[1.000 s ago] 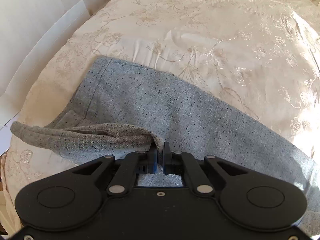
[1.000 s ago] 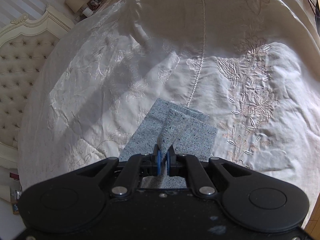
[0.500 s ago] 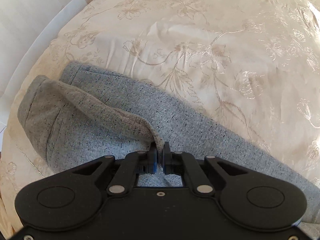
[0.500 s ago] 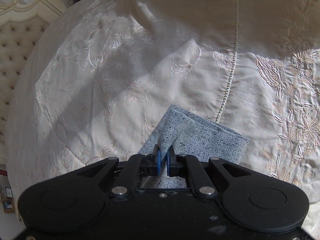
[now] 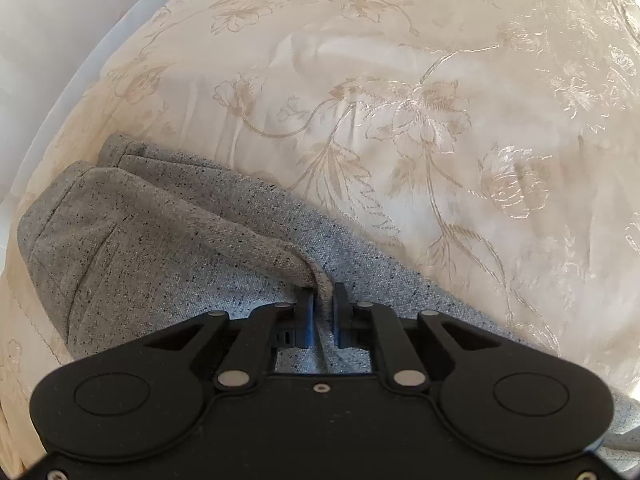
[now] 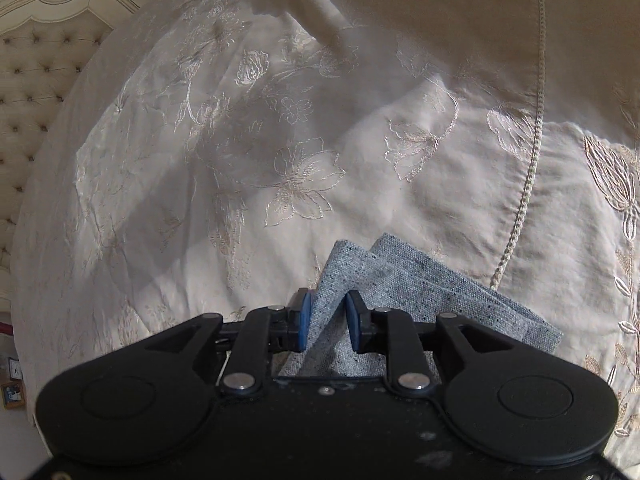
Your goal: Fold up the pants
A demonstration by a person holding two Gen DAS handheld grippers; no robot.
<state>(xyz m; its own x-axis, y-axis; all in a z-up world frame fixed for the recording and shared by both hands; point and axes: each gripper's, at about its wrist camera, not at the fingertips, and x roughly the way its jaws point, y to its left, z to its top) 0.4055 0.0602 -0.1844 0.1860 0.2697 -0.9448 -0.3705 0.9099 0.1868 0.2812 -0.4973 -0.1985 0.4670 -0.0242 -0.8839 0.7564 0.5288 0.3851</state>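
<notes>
The right gripper (image 6: 325, 322) has parted its jaws around the gray pants (image 6: 404, 292). The left gripper (image 5: 323, 312) has loosened slightly, cloth still between its fingers, with the folded-over waist now lying flatter.

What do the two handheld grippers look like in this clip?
Both the left gripper and right gripper share a matte black body with two round discs, angled linkage arms with silver pivot pins, and blue finger pads. No cables, markings or sleeves show.

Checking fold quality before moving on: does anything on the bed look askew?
Slightly. At the cuff end, the two layers of the gray pants do not line up: their corners fan apart beside the right claw. Nothing looks damaged.
</notes>
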